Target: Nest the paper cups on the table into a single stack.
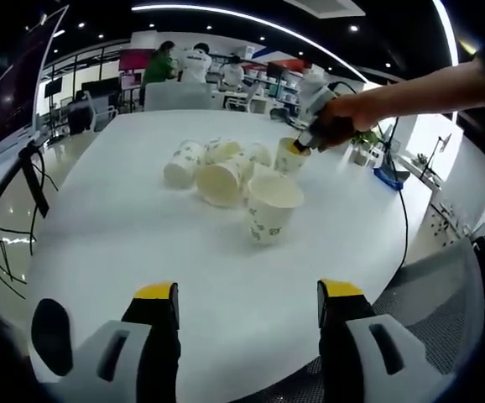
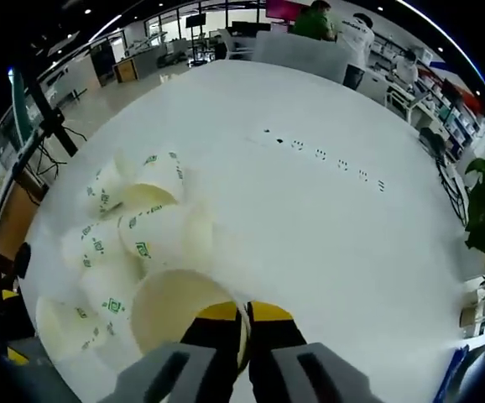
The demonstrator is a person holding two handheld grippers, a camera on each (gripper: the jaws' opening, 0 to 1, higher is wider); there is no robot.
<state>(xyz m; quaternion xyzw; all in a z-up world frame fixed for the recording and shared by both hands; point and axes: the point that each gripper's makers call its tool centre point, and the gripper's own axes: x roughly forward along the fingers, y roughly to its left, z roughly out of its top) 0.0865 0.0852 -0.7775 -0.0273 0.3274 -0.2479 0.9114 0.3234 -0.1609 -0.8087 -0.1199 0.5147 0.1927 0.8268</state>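
Open office, white round desk point(image 1: 125, 243). Left hand-held gripper point(image 1: 247, 304) spread wide, empty, near desk edge. Its view: upright cup point(image 1: 272, 206) mouth-up, tipped cups point(image 1: 213, 168) behind. Right hand-held gripper point(image 2: 244, 329) pinches far cup's rim point(image 2: 244, 332), cup point(image 2: 184, 312) mouth-up.

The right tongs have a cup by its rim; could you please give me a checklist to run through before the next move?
1. Right tongs shut across the held cup's rim: ok.
2. Held cup upright and empty inside: ok.
3. Front cup upright, mouth free to take another: ok.
4. Left tongs open, holding nothing, ready to help: ok.
5. Heap of cups nested: not ok; they lie loose on their sides.
6. Grip firm enough for a lift: cannot tell.
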